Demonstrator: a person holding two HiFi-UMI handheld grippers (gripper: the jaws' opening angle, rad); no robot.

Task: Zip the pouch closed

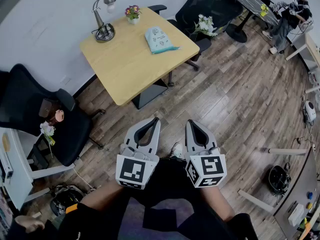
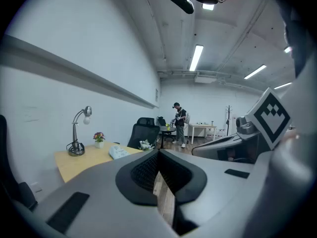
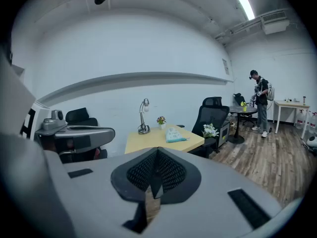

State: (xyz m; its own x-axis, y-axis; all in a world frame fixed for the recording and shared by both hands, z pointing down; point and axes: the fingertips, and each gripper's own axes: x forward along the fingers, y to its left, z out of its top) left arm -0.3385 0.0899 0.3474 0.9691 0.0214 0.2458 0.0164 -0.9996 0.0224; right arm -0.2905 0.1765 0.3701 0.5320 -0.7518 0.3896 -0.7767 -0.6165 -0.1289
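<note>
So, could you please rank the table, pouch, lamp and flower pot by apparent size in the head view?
Largest: table.
Next: lamp and pouch, too close to rank; the lamp is taller, the pouch broader.
Smallest: flower pot.

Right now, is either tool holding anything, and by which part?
Nothing is held. The left tool and the right tool are both shut and empty, away from the table; the pouch lies there untouched.

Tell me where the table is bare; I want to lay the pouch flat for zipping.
The near half of the table is bare, from the lamp and pouch down to the front corner. The far side is crowded: lamp, flower pot, pouch.
</note>
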